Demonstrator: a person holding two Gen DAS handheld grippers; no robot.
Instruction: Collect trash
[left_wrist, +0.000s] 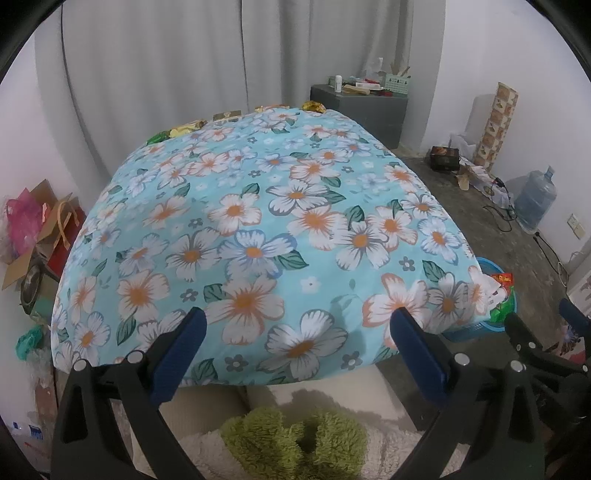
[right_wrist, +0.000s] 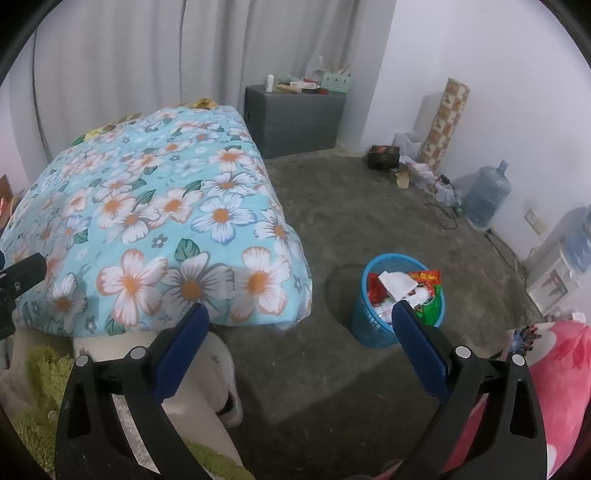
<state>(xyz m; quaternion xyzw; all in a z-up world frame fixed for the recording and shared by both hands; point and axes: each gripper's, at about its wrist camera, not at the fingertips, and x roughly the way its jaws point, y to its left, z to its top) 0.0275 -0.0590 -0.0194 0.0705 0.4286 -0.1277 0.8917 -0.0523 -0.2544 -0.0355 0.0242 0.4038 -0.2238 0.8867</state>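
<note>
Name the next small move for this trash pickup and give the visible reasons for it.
Probably reach the left gripper forward across the floral cloth toward the wrappers at its far edge. Both pairs of jaws stand open and hold nothing, the right gripper included. The blue basket on the floor already holds packets, while several wrappers lie uncollected along the far edge.

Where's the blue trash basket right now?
The blue trash basket stands on the floor right of the floral-covered bed, near its foot corner, in the right wrist view; the open right tool hangs in front of it.
</note>
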